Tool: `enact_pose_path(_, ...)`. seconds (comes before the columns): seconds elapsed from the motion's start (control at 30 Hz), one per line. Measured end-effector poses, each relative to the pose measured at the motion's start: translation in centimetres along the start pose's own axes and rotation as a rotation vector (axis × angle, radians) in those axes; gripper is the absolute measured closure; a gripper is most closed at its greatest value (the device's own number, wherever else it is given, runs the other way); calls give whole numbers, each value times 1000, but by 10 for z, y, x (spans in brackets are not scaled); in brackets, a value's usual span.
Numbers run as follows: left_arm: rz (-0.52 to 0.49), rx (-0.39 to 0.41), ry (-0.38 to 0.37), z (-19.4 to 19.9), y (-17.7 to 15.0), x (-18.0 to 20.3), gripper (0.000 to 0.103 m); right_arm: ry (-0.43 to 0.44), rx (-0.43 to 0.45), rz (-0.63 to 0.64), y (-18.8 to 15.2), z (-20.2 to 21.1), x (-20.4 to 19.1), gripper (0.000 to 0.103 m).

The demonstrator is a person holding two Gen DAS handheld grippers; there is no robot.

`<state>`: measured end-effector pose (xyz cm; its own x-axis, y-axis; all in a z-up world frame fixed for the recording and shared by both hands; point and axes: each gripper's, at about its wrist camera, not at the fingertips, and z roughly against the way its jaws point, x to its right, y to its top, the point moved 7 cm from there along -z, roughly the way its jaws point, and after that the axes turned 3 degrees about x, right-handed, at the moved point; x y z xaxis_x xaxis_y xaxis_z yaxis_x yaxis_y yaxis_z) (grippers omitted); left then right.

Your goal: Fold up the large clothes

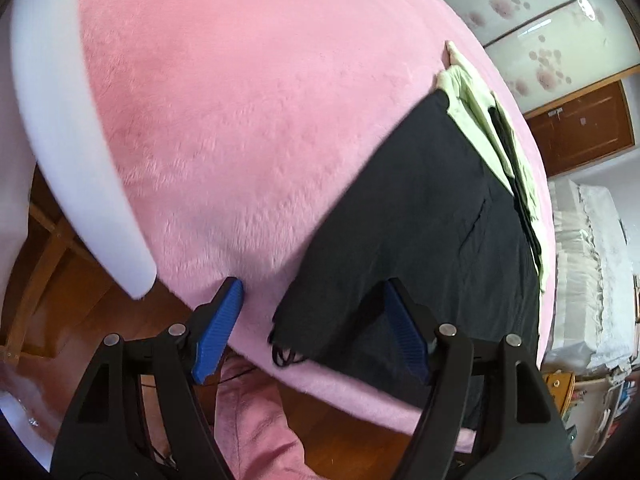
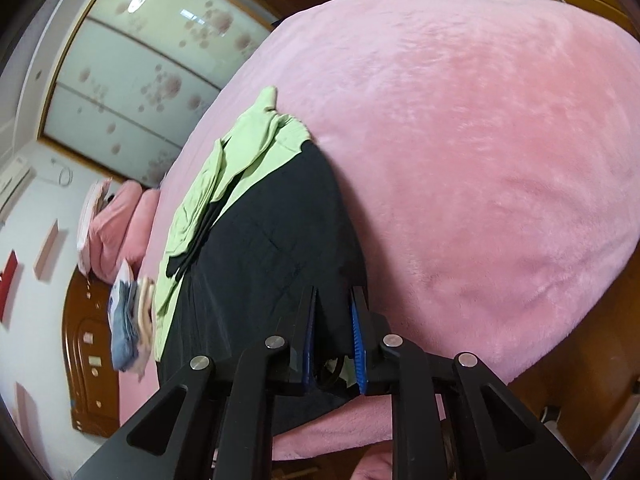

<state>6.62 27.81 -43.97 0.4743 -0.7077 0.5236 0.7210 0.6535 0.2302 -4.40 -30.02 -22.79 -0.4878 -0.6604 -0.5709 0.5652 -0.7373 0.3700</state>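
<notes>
Two garments lie at the bed's (image 1: 240, 140) near edge: one black garment (image 1: 420, 220) overlapping one green garment (image 2: 248, 152). My right gripper (image 2: 334, 332) is pinched onto the black hem, while my left gripper (image 1: 312, 328) hangs spread above its corner. I judge that a thin pinch could slip and drop the hem.

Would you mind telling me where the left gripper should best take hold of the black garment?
Probably at the near left corner of the black garment, by its dangling drawstring. That hem lies flat at the pink blanket's edge, so the open left gripper could slide on from the bedside.
</notes>
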Motion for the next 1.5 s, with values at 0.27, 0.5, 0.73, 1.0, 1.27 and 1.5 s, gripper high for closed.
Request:
enact_pose_path(0.27,69,-8,-26,1,2,6,73,51,-30,-14,2,-10,-20,88)
enact_pose_path(0.5,65,35,-82,31,-2,40,92,155,-82,-43,5,-10,-60,89)
enact_pose_path(0.73,100,94,-296,64,10,118,95,278,-75,-106,28,-1,-112,90)
enact_pose_path(1.0,28,147,-448,96,64,213,96,398,-26,-225,74,9,-161,90)
enact_pose_path(1.27,-17,267,-389,110,153,284,97,537,79,-332,148,14,-206,90)
enact_pose_path(1.5,6,278,-363,89,236,328,97,580,175,-411,222,0,-242,90)
